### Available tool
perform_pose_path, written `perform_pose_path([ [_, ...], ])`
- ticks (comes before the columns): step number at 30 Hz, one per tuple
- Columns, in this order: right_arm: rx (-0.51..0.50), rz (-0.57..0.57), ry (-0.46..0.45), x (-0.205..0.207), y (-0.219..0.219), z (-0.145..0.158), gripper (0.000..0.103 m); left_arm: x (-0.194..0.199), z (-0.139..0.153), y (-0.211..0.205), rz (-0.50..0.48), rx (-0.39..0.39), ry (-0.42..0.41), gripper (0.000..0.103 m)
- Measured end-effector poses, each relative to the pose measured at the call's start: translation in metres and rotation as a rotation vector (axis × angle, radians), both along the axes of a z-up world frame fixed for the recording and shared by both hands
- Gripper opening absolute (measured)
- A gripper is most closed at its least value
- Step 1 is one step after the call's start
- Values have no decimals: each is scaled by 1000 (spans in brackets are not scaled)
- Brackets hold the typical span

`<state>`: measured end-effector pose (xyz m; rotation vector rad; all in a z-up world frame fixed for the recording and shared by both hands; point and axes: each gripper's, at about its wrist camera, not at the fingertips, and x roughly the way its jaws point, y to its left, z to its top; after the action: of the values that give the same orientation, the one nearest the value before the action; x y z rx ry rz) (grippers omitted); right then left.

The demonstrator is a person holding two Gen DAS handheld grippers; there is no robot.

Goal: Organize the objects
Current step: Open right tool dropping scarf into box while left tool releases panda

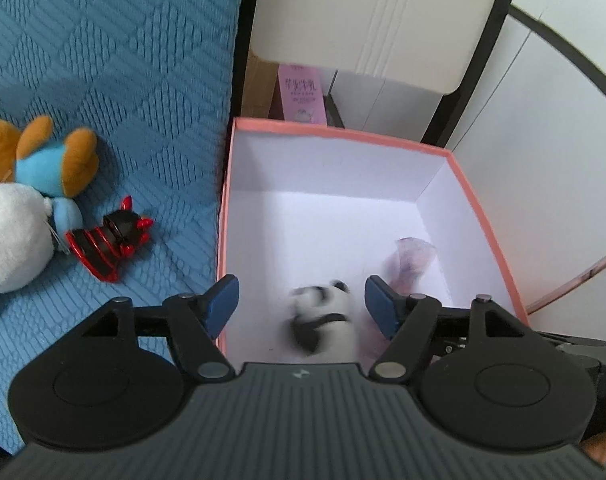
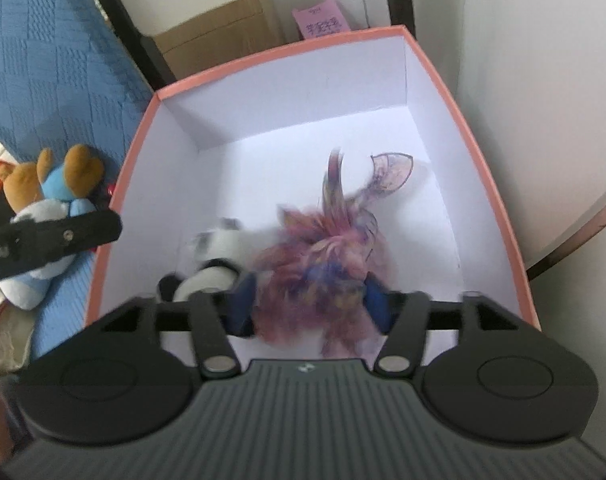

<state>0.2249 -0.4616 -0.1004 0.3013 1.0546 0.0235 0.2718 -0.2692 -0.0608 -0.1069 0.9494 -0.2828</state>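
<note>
A pink-rimmed box [image 1: 339, 133] with a white inside stands beside a blue couch. My left gripper [image 1: 301, 306] is open over its near part, with a blurred black and white panda plush [image 1: 323, 320] below and between its fingers, not gripped. My right gripper [image 2: 309, 304] is over the same box [image 2: 263, 50], its blue pads on either side of a fluffy pink and purple winged toy [image 2: 323, 256]. The panda plush [image 2: 211, 264] lies just left of that toy. In the left wrist view the winged toy [image 1: 413, 258] shows at the box's right.
On the blue couch [image 1: 103, 80] lie a blue, orange and white plush [image 1: 31, 196] and a red and black hair claw [image 1: 111, 238]. Behind the box are a cardboard box [image 2: 215, 36] and a pink carton [image 1: 303, 94]. White walls stand on the right.
</note>
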Motion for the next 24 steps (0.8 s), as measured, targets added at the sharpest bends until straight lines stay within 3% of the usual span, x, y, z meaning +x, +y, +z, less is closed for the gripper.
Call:
perform_pose_path([
  [24,-38,73,-236,-84,82,132,64,-97,109,92,29,-88,-233,75],
])
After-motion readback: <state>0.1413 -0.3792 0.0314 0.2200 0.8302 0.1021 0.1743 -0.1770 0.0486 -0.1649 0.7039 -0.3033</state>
